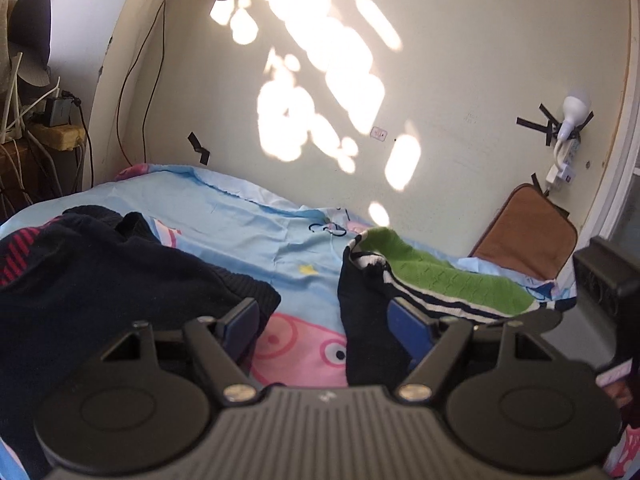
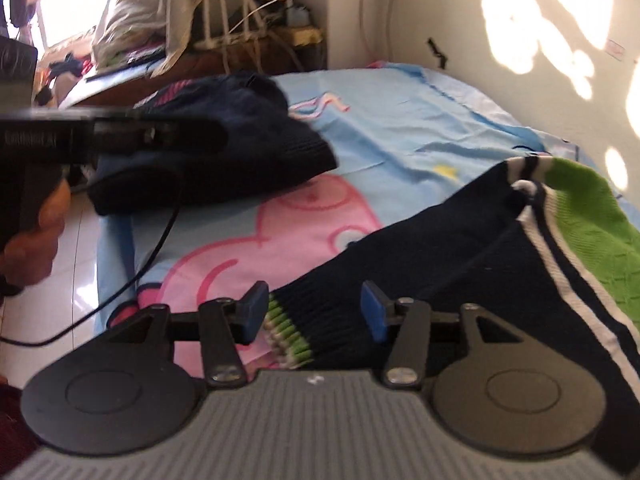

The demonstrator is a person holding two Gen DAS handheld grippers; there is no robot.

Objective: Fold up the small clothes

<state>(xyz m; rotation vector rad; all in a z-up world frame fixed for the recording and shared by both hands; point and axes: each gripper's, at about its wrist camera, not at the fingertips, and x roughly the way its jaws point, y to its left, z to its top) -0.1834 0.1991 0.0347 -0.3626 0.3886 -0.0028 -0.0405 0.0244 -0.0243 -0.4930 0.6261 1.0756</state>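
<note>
On the sheet the green sweater lies at my right, its navy sleeve between my right gripper's spread jaws, my left gripper also released, so a shallow pinch could slip off the cuff.

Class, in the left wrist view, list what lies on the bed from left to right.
Dark navy sweater with red stripes → pink pig print on the bedsheet → green and navy sweater → brown cushion.
</note>
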